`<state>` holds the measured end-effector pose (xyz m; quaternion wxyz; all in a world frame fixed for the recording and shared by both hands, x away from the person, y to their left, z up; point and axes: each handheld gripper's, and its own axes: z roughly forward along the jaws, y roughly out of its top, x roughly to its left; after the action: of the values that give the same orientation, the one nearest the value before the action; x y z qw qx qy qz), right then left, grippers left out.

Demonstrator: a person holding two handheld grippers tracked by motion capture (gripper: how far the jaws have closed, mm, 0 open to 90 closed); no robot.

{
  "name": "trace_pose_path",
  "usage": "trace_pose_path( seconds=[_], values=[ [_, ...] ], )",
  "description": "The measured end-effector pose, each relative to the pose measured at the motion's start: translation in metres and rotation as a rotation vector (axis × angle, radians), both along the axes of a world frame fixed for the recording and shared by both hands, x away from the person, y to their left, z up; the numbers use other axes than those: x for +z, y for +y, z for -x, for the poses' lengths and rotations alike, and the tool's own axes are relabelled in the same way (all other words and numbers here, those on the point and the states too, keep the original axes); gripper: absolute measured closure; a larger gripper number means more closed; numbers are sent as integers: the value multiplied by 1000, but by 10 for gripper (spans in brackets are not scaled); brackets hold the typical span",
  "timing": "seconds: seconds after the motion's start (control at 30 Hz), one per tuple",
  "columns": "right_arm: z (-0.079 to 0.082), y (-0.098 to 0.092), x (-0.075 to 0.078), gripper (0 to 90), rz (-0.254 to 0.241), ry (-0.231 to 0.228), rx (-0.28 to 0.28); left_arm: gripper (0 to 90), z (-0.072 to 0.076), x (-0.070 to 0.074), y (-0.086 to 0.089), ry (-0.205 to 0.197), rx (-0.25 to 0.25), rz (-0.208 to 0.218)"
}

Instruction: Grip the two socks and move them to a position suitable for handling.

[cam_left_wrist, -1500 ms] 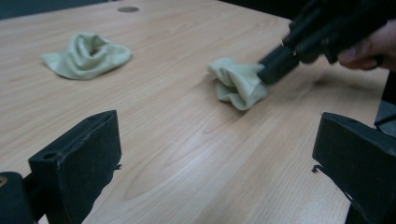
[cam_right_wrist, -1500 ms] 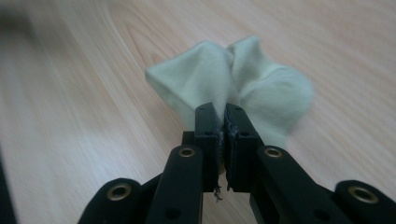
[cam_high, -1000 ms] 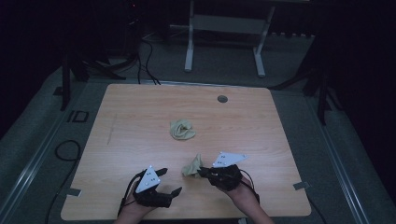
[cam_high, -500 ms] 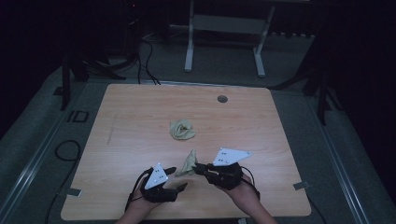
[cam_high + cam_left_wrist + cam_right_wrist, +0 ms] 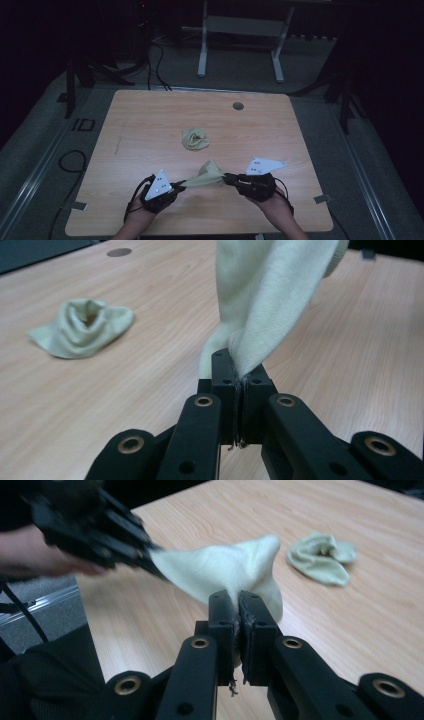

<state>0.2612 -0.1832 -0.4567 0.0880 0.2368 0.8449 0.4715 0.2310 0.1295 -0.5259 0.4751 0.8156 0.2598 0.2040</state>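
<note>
Pale knit sock (image 5: 209, 175) hangs stretched above the worktop (image 5: 150, 125) near edge, left tool (image 5: 181, 184) just closing onto one end, right tool (image 5: 231, 177) clamped on the other; light, limp, stretchy, best pinched at edges.

In the left gripper view, the pale cream knitted sock (image 5: 270, 295) runs off the top edge, its upper part cut away. In the right gripper view, the other black two-jaw gripper (image 5: 95, 527) is motion-blurred, its jaw tips indistinct.

right gripper (image 5: 238, 597) clamped on pale sock (image 5: 220, 570) – left gripper (image 5: 150, 555) pinching far end, second sock (image 5: 322, 557) crumpled mid-table (image 5: 350, 630)
</note>
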Motion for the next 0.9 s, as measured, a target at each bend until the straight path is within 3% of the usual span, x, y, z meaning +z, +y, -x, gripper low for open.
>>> trace_pose_path(
  seconds=[0.07, 0.13, 0.3, 0.4, 0.5, 0.53, 0.63, 0.7, 0.73, 0.83, 0.9],
  values=[
    [1, -6, -3, 847, 19, 2, -11, 875, 4, 6, 1, -6, -20, -37],
    [3, -10, -7, 845, 30, 10, -7, 873, 7, 10, 1, 18, -50, -43],
    [12, -17, -10, 844, 29, 57, 6, 867, 19, 16, -3, 170, -151, -44],
    [23, -21, -13, 844, 29, 97, 40, 829, 30, 16, -3, 171, -179, -77],
    [32, -23, -21, 843, 47, 129, 53, 739, 32, 9, 2, 193, -181, -47],
    [33, -24, -24, 844, 54, 133, 49, 749, 31, 6, 3, 210, -183, -48],
    [28, -26, -32, 844, 48, 168, 31, 896, 29, -5, -1, 243, -186, -72],
    [24, -26, -35, 844, 45, 183, 13, 900, 30, -9, -7, 250, -211, -92],
    [22, -25, -36, 844, 42, 191, 11, 900, 29, -10, -9, 250, -212, -99],
    [17, -22, -37, 844, 44, 194, -1, 891, 29, -14, -15, 199, -156, -113],
    [15, -19, -35, 844, 41, 187, 4, 596, 28, -17, -20, 189, -131, -118]
  ],
)
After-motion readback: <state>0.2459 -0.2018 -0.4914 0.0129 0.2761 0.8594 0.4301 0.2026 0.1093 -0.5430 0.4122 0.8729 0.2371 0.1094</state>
